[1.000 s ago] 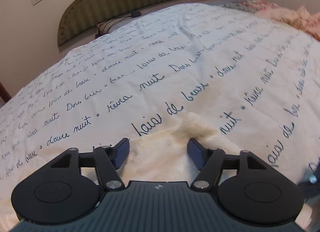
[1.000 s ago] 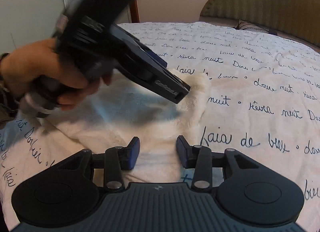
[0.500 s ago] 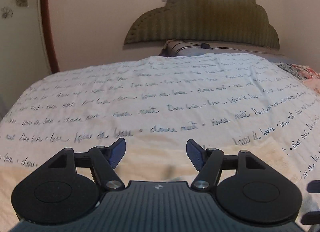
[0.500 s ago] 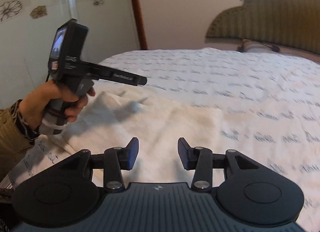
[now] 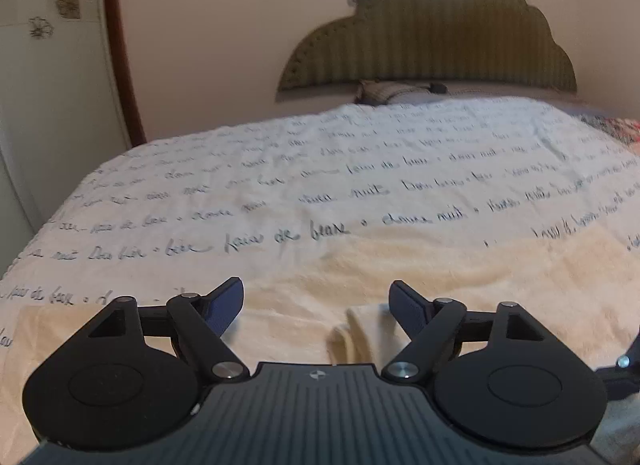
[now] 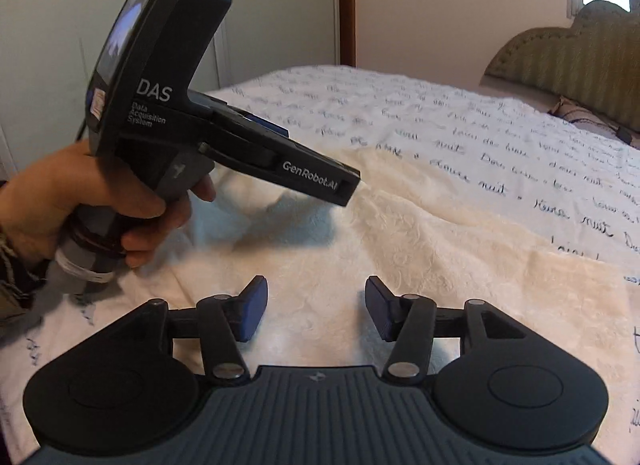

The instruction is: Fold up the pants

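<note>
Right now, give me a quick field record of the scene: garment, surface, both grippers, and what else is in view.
garment: cream fleece pants, lying flat on the bed, raised fold near the left gripper
surface: bedspread printed with script
left gripper: jaws have just been opening, nothing between them, above the pants
right gripper: jaws have just been opening, empty, above the pants
background: headboard, pillow

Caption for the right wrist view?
Right gripper open above cream pants on script-print bedspread; left gripper alongside.
</note>
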`<state>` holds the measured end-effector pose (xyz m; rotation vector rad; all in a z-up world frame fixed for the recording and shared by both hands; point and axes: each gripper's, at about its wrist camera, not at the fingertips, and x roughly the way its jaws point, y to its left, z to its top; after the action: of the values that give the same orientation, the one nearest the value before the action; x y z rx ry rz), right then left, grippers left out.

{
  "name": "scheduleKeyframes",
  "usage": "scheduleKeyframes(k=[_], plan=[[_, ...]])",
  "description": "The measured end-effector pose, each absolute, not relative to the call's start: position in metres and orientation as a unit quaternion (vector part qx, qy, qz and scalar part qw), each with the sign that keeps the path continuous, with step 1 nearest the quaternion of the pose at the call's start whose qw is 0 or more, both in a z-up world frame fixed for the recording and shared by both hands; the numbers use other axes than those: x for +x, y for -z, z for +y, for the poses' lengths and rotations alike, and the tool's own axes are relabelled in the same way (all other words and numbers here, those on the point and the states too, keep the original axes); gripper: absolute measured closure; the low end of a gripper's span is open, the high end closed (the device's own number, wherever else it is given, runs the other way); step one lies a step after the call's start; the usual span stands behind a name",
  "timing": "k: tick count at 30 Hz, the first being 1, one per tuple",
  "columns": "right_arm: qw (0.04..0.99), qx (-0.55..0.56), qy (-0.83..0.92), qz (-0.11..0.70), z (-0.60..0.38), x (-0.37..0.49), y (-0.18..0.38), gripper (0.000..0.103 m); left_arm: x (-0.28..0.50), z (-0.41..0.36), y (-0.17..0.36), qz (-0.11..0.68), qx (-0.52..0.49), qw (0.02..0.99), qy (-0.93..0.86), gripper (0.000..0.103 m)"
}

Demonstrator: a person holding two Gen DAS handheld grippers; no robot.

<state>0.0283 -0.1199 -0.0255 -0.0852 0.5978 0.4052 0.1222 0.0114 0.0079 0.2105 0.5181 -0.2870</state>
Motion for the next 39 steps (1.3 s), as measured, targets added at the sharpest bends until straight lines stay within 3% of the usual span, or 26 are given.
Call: scheduleKeyframes(k=[4, 6, 8, 14, 19, 29, 39], plan=[[0.926, -0.040, -0.220, 0.304, -0.111, 0.027, 0.031, 0.044, 0.120, 0.038, -0.019, 0.266, 0.059, 0.955, 0.118, 0.021], [0.929, -0.045, -0.205, 0.306, -0.107, 0.031, 0.041, 0.030, 0.114, 0.048, -0.017, 0.273, 0.065, 0.955, 0.095, 0.021], [0.931, -0.027, -0.195, 0.308, -0.113, 0.034, 0.042, 0.024, 0.108, 0.057, -0.013, 0.278, 0.076, 0.955, 0.074, 0.019], [0.952, -0.031, -0.176, 0.249, -0.108, 0.023, 0.018, 0.024, 0.097, 0.090, 0.001, 0.311, 0.036, 0.948, 0.050, 0.016], [0.944, -0.053, -0.154, 0.287, -0.097, 0.040, 0.034, 0.024, 0.090, 0.104, 0.006, 0.322, 0.021, 0.945, 0.048, 0.016], [0.954, -0.016, -0.121, 0.272, -0.108, 0.039, 0.057, 0.001, 0.084, 0.100, 0.018, 0.313, 0.044, 0.948, 0.031, 0.005], [0.954, -0.002, -0.125, 0.271, -0.111, 0.038, 0.058, 0.000, 0.081, 0.099, 0.025, 0.297, 0.053, 0.953, 0.022, 0.000]])
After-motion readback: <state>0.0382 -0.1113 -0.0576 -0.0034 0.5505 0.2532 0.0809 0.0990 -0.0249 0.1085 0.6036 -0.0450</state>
